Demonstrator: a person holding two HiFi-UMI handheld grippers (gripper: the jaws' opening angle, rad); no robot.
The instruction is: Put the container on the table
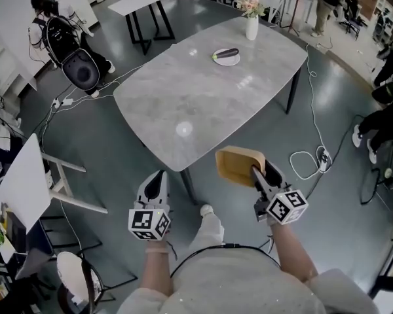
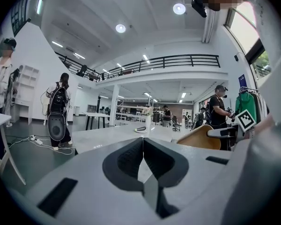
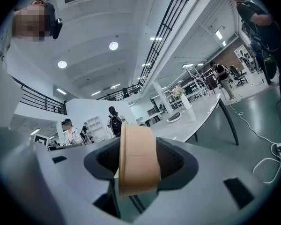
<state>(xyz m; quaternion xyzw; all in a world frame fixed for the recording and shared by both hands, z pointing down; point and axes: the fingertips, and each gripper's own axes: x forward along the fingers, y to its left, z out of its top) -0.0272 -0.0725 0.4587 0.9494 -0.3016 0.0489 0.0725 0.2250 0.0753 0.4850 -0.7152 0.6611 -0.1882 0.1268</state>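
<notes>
The right gripper [image 1: 255, 172] has its jaws clamped on the wall of a tan, shallow rectangular container [image 1: 236, 163], held off the grey marble-look table [image 1: 203, 103], just beside its near edge. The left gripper [image 1: 158, 178] has its jaws together, empty. The container's near rim is hidden behind the jaws.

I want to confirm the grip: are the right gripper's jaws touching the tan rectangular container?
Touching. The right gripper view shows the right gripper with jaws closed on the tan rectangular container, one each side of its wall, no gap.
</notes>
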